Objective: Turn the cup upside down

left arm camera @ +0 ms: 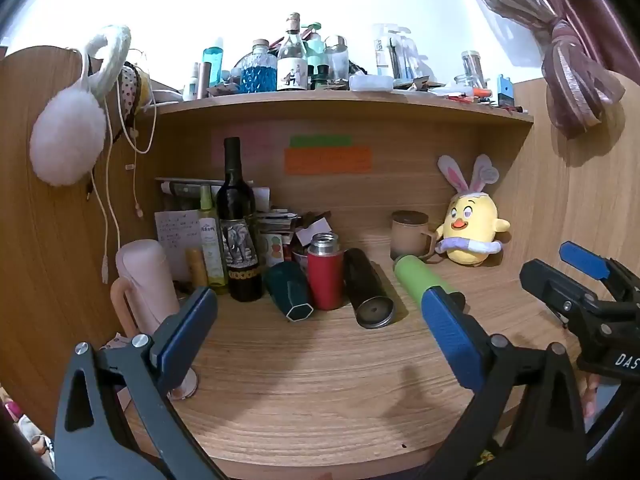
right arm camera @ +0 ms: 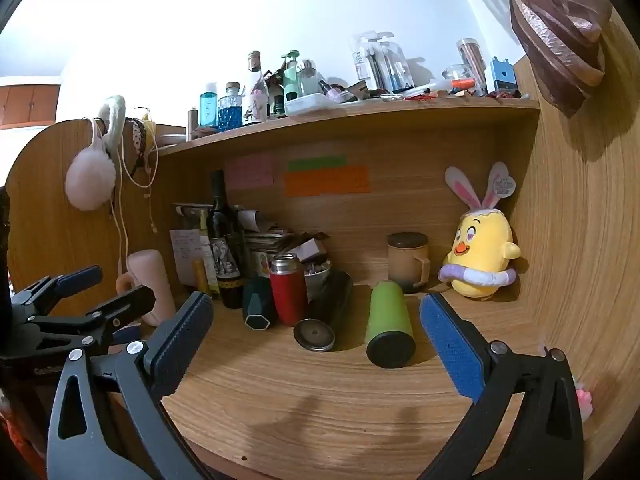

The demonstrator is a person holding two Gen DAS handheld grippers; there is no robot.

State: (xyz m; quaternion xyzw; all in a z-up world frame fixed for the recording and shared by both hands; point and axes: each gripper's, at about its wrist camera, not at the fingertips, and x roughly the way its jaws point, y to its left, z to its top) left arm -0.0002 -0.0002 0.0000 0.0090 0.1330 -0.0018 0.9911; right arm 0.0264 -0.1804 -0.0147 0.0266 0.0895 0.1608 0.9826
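Note:
Several cups lie or stand on the wooden desk (left arm camera: 304, 392). A green cup (left arm camera: 416, 276) (right arm camera: 389, 320) lies on its side, base toward me. A black cup (left arm camera: 368, 292) (right arm camera: 324, 316) lies on its side beside it. A dark teal cup (left arm camera: 290, 290) (right arm camera: 258, 304) leans tilted, and a red flask (left arm camera: 325, 272) (right arm camera: 288, 290) stands upright. A tan lidded mug (left arm camera: 410, 232) (right arm camera: 407, 262) stands at the back. My left gripper (left arm camera: 320, 332) is open and empty before the cups. My right gripper (right arm camera: 316, 344) is open and empty; it also shows in the left wrist view (left arm camera: 568, 276).
A wine bottle (left arm camera: 239, 224), a pale bottle (left arm camera: 210, 240) and papers crowd the back left. A pink mug (left arm camera: 146, 280) stands at the left. A yellow chick plush (left arm camera: 474, 228) sits at the back right. A cluttered shelf (left arm camera: 344, 98) hangs above. A curtain (left arm camera: 576, 80) hangs right.

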